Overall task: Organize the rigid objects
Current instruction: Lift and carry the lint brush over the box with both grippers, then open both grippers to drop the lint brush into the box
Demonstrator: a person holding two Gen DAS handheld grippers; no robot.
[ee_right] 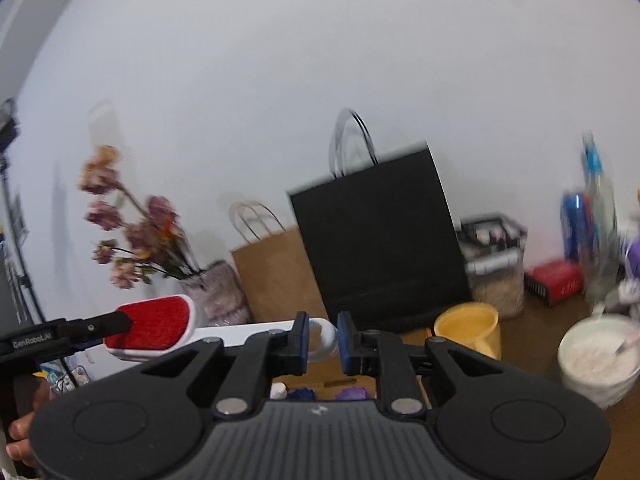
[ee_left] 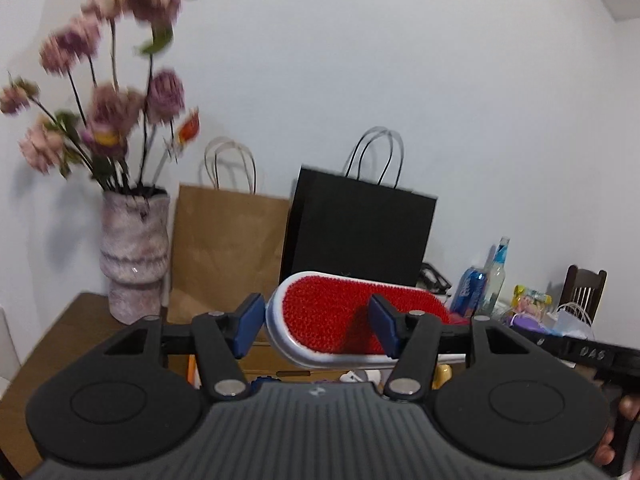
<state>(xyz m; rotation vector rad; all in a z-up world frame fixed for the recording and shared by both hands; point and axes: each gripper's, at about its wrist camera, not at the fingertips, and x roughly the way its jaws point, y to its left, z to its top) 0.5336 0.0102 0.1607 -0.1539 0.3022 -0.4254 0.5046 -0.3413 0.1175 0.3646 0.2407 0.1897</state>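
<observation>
A red-faced lint brush [ee_left: 340,316] with a white frame and handle is held up in the air above the wooden counter [ee_left: 80,320], carried between both tools. The left hand-held gripper [ee_left: 316,326] has its blue pads on either side of the brush's red head, one at the rounded end and one across the bristled face, so it pinches the head. The right hand-held gripper [ee_right: 323,338] is pressed nearly together on the looped end of the white handle [ee_right: 324,334], which shows between its pads. In the right wrist view the brush [ee_right: 156,326] stretches leftward from those pads, its red head lying at the tip of the left tool.

Behind the brush, against the white wall, stand a mottled vase [ee_left: 134,256] with dried pink flowers [ee_left: 116,92], a brown paper bag [ee_left: 228,248] and a black paper bag [ee_left: 360,236], side by side. To the right on the counter are a yellow tub [ee_right: 468,330], a white tub [ee_right: 596,356] of pale powder, a clear lidded container [ee_right: 496,264], a red box [ee_right: 554,280] and a glass bottle [ee_left: 496,276]. Both views are somewhat blurred
</observation>
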